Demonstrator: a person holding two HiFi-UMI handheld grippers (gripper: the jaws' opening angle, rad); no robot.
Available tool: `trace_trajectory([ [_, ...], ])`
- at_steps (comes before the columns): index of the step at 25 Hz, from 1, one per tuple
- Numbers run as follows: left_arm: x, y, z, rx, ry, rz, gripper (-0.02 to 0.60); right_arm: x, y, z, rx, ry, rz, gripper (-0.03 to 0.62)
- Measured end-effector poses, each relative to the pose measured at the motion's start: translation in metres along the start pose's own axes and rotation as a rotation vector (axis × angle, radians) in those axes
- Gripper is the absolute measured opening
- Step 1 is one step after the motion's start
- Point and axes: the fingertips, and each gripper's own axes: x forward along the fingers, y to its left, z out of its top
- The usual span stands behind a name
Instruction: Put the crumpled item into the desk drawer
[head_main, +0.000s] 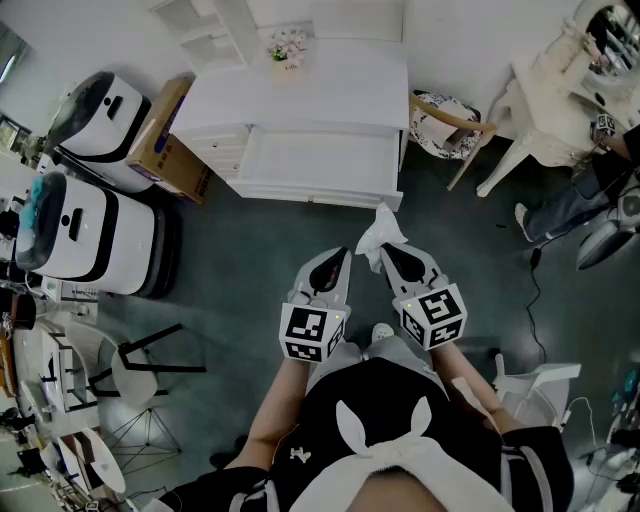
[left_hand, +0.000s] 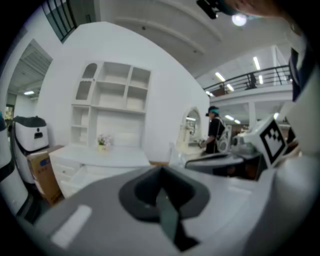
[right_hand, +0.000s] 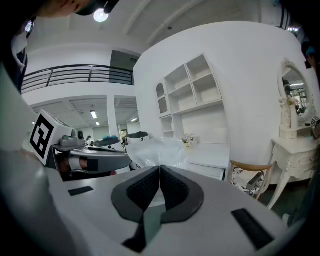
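- Head view: the right gripper (head_main: 388, 252) has its claw clamped on the crumpled item (head_main: 381, 230), a white, wrinkled wad that sticks out at 12 o'clock from the tips.
- The wad hangs over the floor, just short of the front corner of the desk drawer (head_main: 318, 192). The drawer stands pulled out below the white desk (head_main: 330, 95).
- The left gripper (head_main: 342, 256) is at 9 o'clock of the right one, close beside it, with its claw pressed together.
- A small bunch of flowers (head_main: 288, 47) stands at the back of the desk top. A cardboard box (head_main: 165, 140) leans at the desk's 9 o'clock and a chair (head_main: 445, 125) stands at its 3 o'clock.
- Left gripper view: the dark pads of the left gripper (left_hand: 161, 171) meet with nothing between them. The desk (left_hand: 107, 157) lies at 10 o'clock, under a white shelf unit (left_hand: 112, 107).
- Right gripper view: the right gripper (right_hand: 160, 169) is closed on the crumpled item (right_hand: 155, 151), which billows up at 12 o'clock beyond the pads. The desk (right_hand: 212, 155) is at 1 o'clock and the chair (right_hand: 250, 177) at 3 o'clock.
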Motion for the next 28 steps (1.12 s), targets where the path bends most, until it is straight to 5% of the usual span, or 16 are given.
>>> trace_trajectory([
  [13,0.012,-0.035,-0.017,-0.025,0.015,0.057,0.005,-0.019,-0.027,-0.011,0.008,0.001,0.055,0.008],
  [28,0.034,0.009,-0.02,-0.061,0.031,0.043,0.005,0.013,-0.043,-0.009,0.004,0.042,0.017,0.008],
])
